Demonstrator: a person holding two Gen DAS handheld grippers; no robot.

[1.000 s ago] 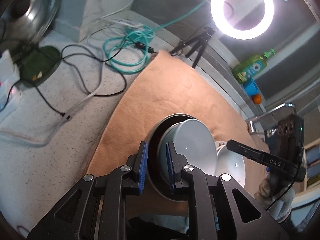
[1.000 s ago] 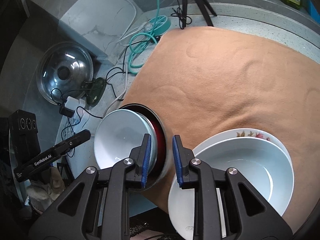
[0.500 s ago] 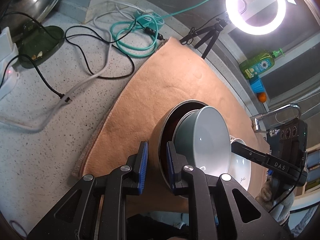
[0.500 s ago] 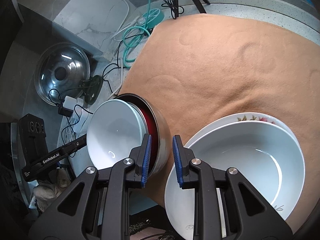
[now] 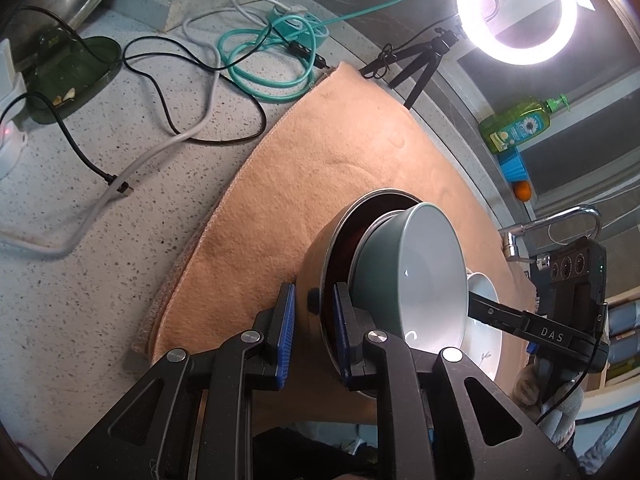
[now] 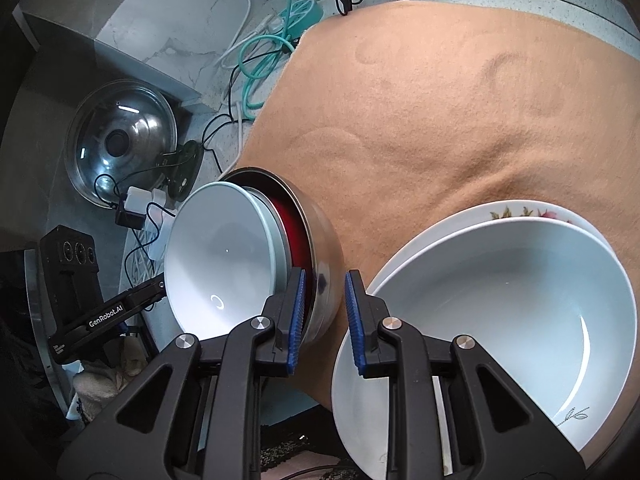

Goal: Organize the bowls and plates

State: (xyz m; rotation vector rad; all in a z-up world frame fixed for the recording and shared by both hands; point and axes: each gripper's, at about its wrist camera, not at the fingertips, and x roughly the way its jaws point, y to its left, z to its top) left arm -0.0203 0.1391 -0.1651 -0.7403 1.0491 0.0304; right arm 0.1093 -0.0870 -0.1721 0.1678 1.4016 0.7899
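Left wrist, metal bowl (image 5: 320, 264) rim between tool (image 5: 314, 312) pads

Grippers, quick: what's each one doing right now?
Left gripper: jaws closed on the rim of the steel bowl.
Right gripper: jaws closed on the steel bowl's opposite rim.

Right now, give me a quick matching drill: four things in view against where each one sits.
Things:
1. grey-green bowl
2. ring light
3. big white bowl
4. pot lid

Places:
a. against the wall, left of the cloth
b. on a tripod at the cloth's far edge
c. inside the steel bowl
d. on the flowered plate

Pairs: 1-c, 2-b, 3-d, 4-a
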